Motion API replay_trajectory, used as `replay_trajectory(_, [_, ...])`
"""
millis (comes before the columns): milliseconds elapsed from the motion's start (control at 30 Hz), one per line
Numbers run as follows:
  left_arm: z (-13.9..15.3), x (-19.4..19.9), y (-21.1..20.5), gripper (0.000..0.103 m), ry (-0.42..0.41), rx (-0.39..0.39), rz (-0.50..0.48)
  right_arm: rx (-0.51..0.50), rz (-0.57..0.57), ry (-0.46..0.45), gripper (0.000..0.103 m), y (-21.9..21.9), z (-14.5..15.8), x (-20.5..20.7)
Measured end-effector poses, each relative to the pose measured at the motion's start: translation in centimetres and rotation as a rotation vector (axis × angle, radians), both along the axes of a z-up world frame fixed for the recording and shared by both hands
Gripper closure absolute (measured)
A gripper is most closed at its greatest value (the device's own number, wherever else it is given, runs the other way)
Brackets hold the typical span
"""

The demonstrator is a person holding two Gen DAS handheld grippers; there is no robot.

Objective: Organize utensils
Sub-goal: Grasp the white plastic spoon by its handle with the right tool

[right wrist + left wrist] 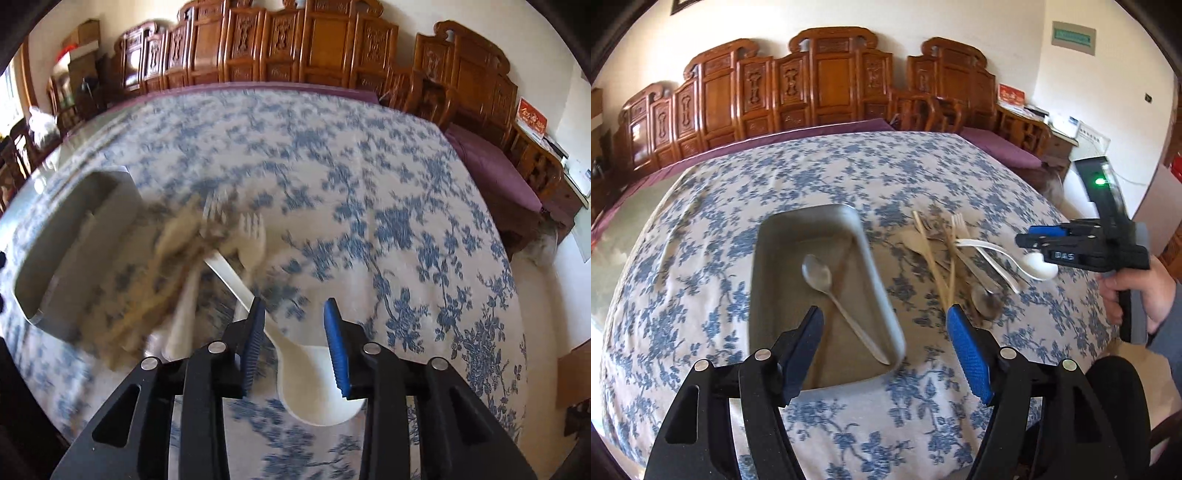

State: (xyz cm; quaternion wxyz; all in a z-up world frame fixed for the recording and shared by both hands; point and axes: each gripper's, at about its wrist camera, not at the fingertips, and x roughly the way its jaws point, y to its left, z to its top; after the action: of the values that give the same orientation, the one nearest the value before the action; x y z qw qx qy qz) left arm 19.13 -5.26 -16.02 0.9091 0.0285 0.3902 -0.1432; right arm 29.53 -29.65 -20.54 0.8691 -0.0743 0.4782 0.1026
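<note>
Left tool [884, 325] jaws wide; right tool [294, 310] jaws parted.

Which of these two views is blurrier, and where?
Right wrist view: heavy motion blur smears the utensil pile and tablecloth, though the white spoon reads clearly. Left wrist view: sharper, only the tray rim streaks; both bend with fisheye.

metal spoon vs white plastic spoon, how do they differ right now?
Metal spoon: grey steel, slim oval bowl, lies inside the grey tray. White plastic spoon: wide deep bowl, lies on the floral tablecloth in the loose utensil pile, bowl under the open right gripper. Neither is gripped.
</note>
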Motion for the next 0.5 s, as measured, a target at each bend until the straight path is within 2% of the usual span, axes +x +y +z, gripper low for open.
replay_trajectory(167, [-0.4,-0.1,-1.0,0.037,0.019,-0.001,-0.019,-0.013,0.038,0.039,0.065,0.5,-1.6,0.6])
replay_trajectory(300, [-0.6,-0.4,-1.4,0.037,0.024,0.007,-0.026,0.034,0.007,0.072,0.065,-0.2,-1.8,0.8])
replay_trajectory(433, [-0.8,-0.4,-1.7,0.037,0.029,0.009,-0.031,0.021,0.005,0.104,0.065,-0.5,-2.2,0.4])
replay_trajectory(500, [-0.8,-0.5,-1.8,0.037,0.028,0.012,-0.029,0.047,-0.002,0.134,0.065,-1.1,-2.6,0.1])
